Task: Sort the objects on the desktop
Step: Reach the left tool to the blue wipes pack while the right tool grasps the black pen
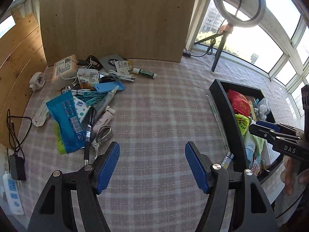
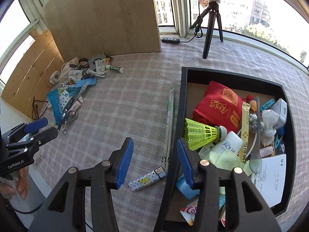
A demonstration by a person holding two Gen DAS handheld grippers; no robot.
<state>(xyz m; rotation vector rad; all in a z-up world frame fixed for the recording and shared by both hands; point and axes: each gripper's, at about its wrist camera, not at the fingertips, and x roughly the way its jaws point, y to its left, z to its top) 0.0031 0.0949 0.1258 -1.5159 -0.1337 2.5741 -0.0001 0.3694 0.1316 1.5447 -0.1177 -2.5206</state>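
Observation:
A heap of small desktop things [image 1: 83,96] lies at the left on the checked cloth: a blue pouch [image 1: 66,121], a black pen [image 1: 89,131], scissors [image 1: 102,136] and a glue stick [image 1: 145,72]. My left gripper [image 1: 152,151] hangs open over bare cloth just right of the scissors, holding nothing. The black box [image 2: 183,104] on the right holds several sorted items, among them a yellow shuttlecock [image 2: 200,133] and a red bag [image 2: 220,104]. My right gripper [image 2: 154,147] is open and empty, straddling the box's left wall. A patterned lighter [image 2: 146,179] lies below it.
A long wrapped stick [image 2: 170,116] lies along the box's left side. A cardboard panel [image 1: 115,19] stands at the back and wooden boards [image 1: 17,61] on the left. A ring-light tripod [image 2: 210,25], a power strip [image 1: 12,193] and cables [image 1: 15,131] sit at the edges.

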